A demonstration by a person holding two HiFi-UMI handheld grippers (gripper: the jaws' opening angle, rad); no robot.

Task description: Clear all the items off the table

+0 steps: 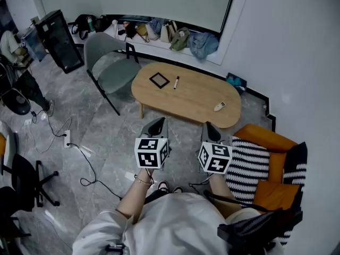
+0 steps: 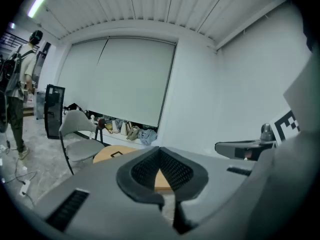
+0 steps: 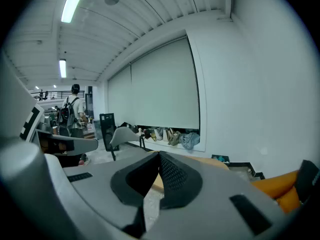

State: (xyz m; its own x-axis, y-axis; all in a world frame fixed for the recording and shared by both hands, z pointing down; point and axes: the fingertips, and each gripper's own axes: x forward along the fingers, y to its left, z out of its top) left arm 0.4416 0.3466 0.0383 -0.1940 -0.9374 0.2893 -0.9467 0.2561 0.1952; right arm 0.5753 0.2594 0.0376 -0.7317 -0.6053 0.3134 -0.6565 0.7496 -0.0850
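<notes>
Left gripper [image 1: 157, 122]: jaws closed, nothing held. Right gripper [image 1: 209, 125]: jaws closed, nothing held. Both hover short of the table [image 1: 196, 100]

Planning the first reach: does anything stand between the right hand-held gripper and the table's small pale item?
Nothing visible does. The right hand-held gripper, shut, is short of the table; only floor and that table's surface lie before the small pale item.

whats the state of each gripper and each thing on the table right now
left gripper: shut, empty, short of the table
right gripper: shut, empty
black square: flat on the table, untouched
pen: lying beside the square
small white object: lying near the table's right end
</notes>
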